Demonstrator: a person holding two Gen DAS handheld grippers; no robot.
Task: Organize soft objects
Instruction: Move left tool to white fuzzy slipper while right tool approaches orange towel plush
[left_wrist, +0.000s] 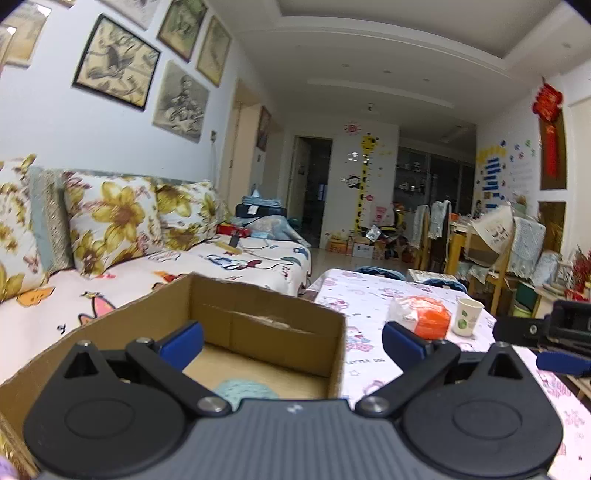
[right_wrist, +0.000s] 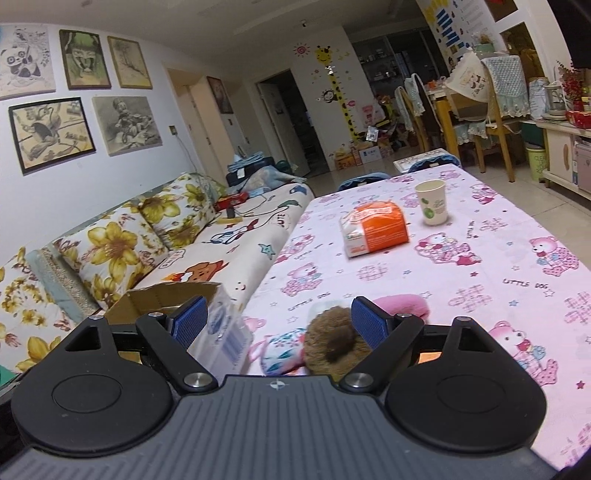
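Note:
My left gripper (left_wrist: 291, 341) is open and empty above an open cardboard box (left_wrist: 266, 325). A light blue knitted thing (left_wrist: 245, 391) lies on the box floor. My right gripper (right_wrist: 280, 325) is open low over the table, with a brown plush toy (right_wrist: 332, 339) between its fingers, not gripped. A floral soft toy (right_wrist: 284, 349) lies just left of the plush and a pink soft thing (right_wrist: 404, 304) lies behind it. A clear plastic pack (right_wrist: 227, 332) stands by the left finger. The box corner (right_wrist: 162, 295) shows beyond it. The right gripper (left_wrist: 554, 339) shows at the left view's right edge.
The table has a pink bear-print cloth (right_wrist: 480, 266). An orange-and-white packet (right_wrist: 376, 229) and a paper cup (right_wrist: 432, 203) stand farther back; both also show in the left wrist view, the packet (left_wrist: 424, 317) and the cup (left_wrist: 467, 315). A sofa with floral cushions (right_wrist: 122, 243) runs along the left.

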